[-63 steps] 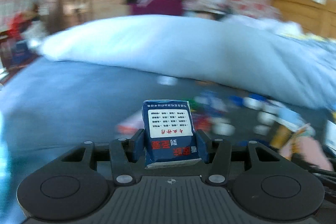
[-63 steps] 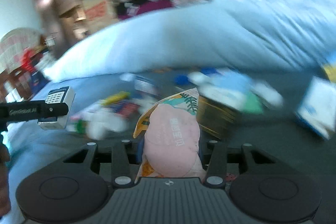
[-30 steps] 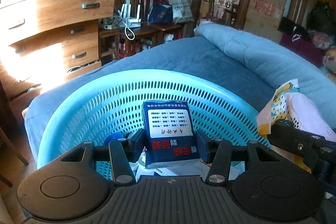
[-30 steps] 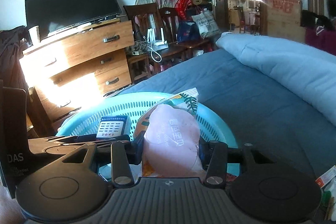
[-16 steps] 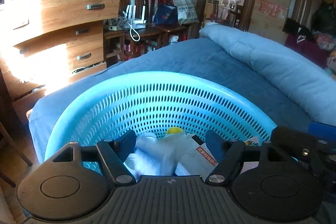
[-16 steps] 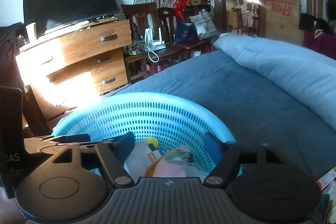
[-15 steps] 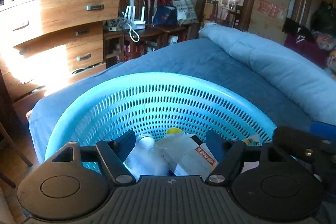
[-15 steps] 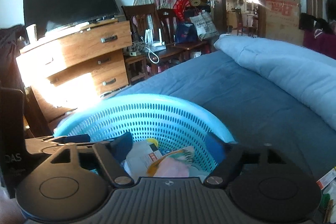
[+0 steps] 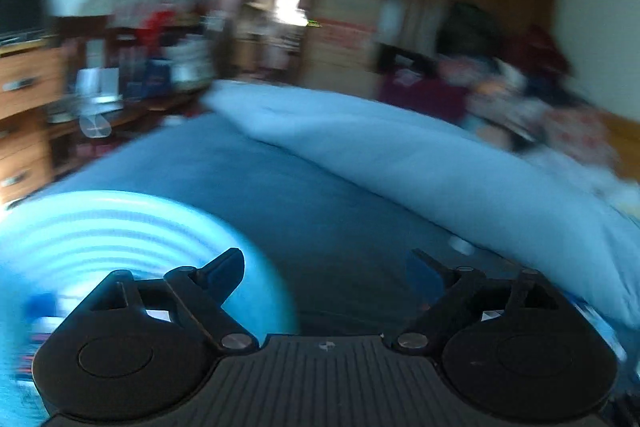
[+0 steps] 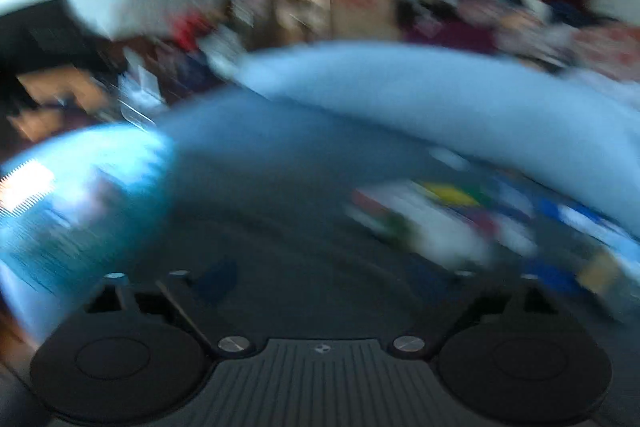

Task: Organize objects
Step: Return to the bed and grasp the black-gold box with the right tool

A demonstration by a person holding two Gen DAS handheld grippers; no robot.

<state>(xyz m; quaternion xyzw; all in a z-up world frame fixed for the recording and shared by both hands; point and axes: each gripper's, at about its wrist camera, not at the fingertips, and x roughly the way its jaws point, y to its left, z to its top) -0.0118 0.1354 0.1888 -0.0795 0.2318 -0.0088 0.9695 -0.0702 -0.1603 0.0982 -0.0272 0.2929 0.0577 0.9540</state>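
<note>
Blue bedspread (image 9: 320,195), cluttered blurred room — both hand-held grippers (image 9: 324,267) (image 10: 320,279) opening, empty.

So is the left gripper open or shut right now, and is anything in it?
Open and opening wider. The left gripper has its fingers spread far apart, with only the blue bedspread visible between them.

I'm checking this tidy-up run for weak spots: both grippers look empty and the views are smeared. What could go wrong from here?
1. The loose packets on the blue bedspread are a blurred jumble lying close together; the right gripper, jaws opening and empty, might pinch two or miss.
2. The light blue basket sits just beside the left gripper, also opening and empty; a fast swing may clip its rim.
</note>
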